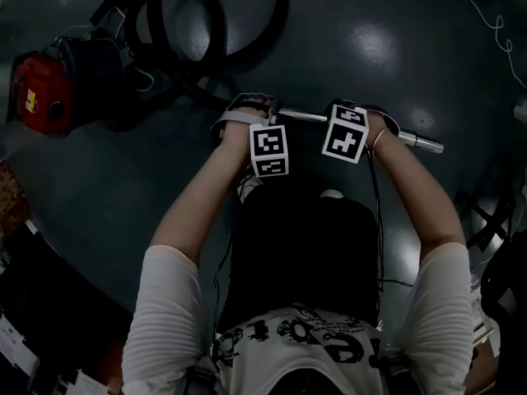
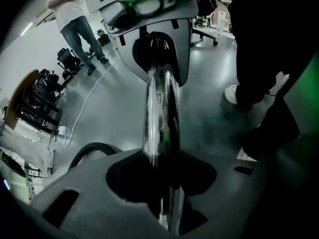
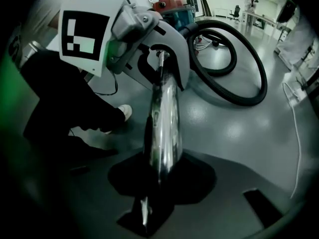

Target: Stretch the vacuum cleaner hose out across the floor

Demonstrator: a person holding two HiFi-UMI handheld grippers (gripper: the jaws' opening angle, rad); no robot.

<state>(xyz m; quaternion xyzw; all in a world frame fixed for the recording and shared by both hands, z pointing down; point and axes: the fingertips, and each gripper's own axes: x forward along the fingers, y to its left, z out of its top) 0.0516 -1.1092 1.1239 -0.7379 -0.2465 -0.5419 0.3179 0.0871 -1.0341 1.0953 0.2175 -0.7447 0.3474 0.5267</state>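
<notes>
Chrome tube (image 1: 422, 143) in left gripper (image 1: 254, 108) and right gripper (image 1: 356, 110), over open floor (image 1: 370, 48).

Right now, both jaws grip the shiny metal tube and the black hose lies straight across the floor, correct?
Not straight: the right gripper view shows the hose lying in loops by the red vacuum cleaner. The left gripper and right gripper do grip the metal tube.

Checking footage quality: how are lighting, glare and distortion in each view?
Head view: dim, with lamp glare patches on the floor. Left gripper view: strong fisheye bending, reflections streaking the chrome wand. Right gripper view: same fisheye, dark corners, black hose in focus.
</notes>
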